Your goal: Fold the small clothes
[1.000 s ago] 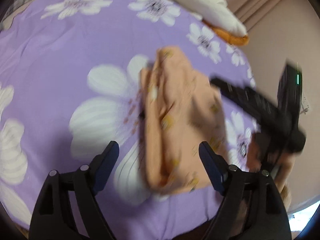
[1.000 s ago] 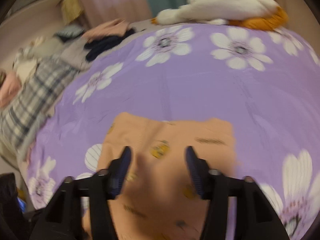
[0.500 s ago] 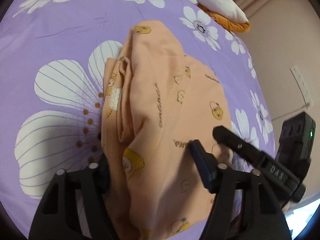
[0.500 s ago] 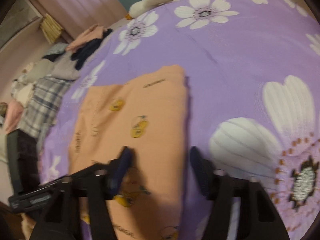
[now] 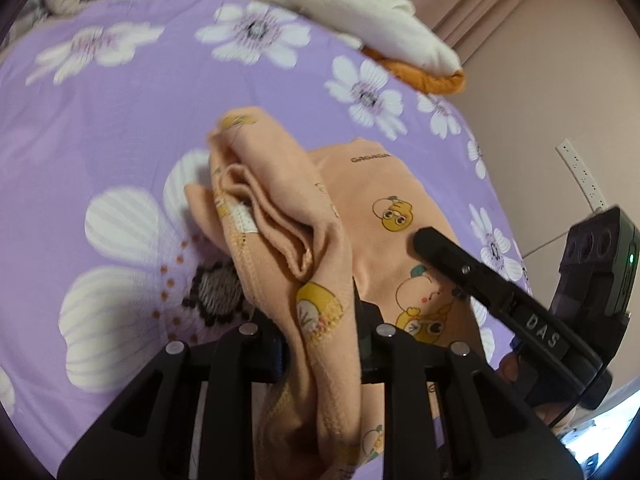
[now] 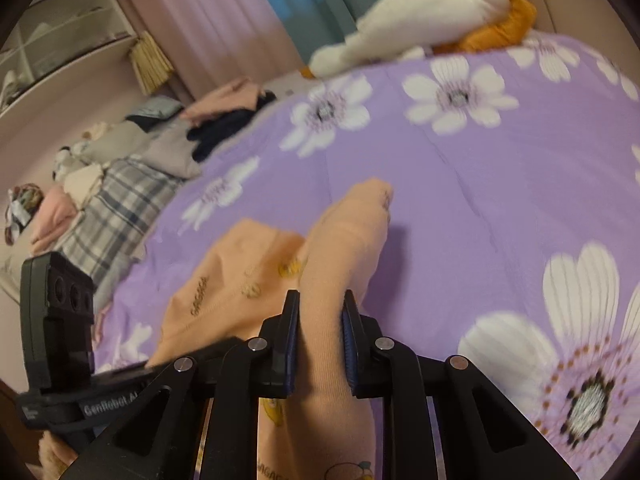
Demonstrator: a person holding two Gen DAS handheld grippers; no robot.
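The small peach cotton garment printed with yellow cartoon ducks [image 5: 372,200] lies on the bed, on a purple bedspread with large white flowers [image 5: 120,120], part-way in from the bed's right edge. The left tool [image 5: 320,336] is closing, its jaws pinching a bunched, stitched hem of the garment, which rises off the bedspread in loose folds. The right tool [image 6: 318,344] is closing too, its blue-padded jaws squeezing a rolled fold of the same peach cloth [image 6: 340,248]; the rest of it drapes down to the bedspread on the left of that view. In the left wrist view the right tool reaches across the garment's flat part. A white and orange plush toy [image 5: 380,36] lies at the bed's far edge; a heap of other clothes [image 6: 120,168] sits at the far left corner.
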